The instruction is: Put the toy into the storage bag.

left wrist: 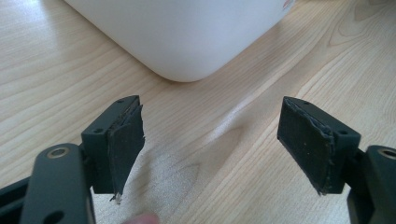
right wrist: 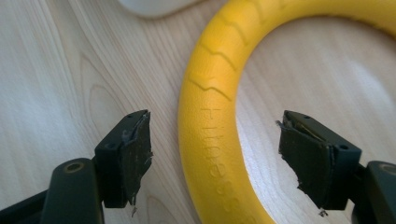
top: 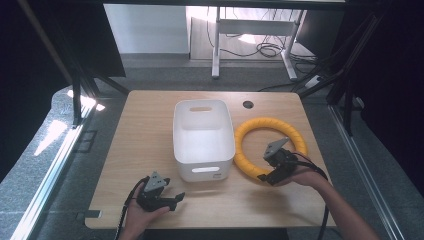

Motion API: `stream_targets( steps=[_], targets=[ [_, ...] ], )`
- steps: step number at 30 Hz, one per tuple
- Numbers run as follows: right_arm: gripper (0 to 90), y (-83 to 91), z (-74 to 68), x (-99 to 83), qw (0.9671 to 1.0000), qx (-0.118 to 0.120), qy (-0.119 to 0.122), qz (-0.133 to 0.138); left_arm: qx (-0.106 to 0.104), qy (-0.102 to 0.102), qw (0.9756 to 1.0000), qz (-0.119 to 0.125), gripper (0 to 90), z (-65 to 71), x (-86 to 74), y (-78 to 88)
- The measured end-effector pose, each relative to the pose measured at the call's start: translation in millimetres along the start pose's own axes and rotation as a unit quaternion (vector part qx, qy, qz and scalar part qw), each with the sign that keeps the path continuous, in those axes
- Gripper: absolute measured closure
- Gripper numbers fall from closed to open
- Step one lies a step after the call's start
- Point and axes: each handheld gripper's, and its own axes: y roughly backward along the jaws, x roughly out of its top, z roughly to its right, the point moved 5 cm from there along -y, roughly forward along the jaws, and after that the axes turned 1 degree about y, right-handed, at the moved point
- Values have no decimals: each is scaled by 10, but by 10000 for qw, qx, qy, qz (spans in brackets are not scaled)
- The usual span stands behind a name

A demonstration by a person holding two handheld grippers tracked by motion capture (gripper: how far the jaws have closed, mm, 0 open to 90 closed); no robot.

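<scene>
The yellow ring [right wrist: 212,135] lies flat on the table [top: 145,150], straddled by the right hand-held gripper's [right wrist: 215,156] wide-open jaws.

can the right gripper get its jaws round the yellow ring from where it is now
Probably yes: the right gripper is open with the yellow ring's tube between its pads, neither touching. Bare table on both sides.

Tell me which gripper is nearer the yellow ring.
Right. The right gripper hangs over the near arc of the yellow ring, open jaws either side of it, not touching. The left gripper rests open at the table's near edge, beyond the white bin.
</scene>
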Motion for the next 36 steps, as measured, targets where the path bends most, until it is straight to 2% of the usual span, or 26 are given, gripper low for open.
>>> stream_targets(
  steps=[1,5,6,7,11,15,18,22,25,28,30,31,36],
  targets=[
    [248,-67,7,3,9999,80,35,-148,2,-5,10000,-4,229,0,-1,0],
    [256,-197,28,4,9988,190,113,-438,6,-4,10000,-12,229,-4,-3,-3],
    [271,-250,23,-4,9980,280,151,-548,3,-6,10000,-16,229,-4,-4,-4],
    [271,-250,23,-4,9980,280,151,-548,-1,-8,10000,-21,229,-4,-6,-5],
    [304,-373,-4,-36,9948,417,307,-873,-16,-30,10000,-32,229,-3,-4,0],
    [322,-448,0,-40,9923,508,287,-1096,-2,-13,10000,-4,229,-7,0,6],
    [322,-464,9,-39,9908,460,351,-1221,-5,-33,10000,-24,229,0,-2,1],
    [344,-499,-3,-34,9885,560,423,-1343,-12,-44,10000,-26,229,4,-4,-2],
    [342,-542,-21,-42,9868,530,519,-1442,-15,-50,10000,-39,228,8,-6,-10],
    [355,-551,-10,-34,9870,590,465,-1418,-20,-68,10000,-61,228,20,-8,-22],
    [463,-543,12,-30,9878,570,383,-1395,-29,-91,9999,-77,228,30,-8,-30],
    [486,-538,57,-27,9883,589,268,-1380,-34,-100,9999,-82,228,33,-7,-31],
    [494,-545,68,4,9852,688,252,-1551,-36,-89,9999,-73,228,46,-10,-44]
  ],
)
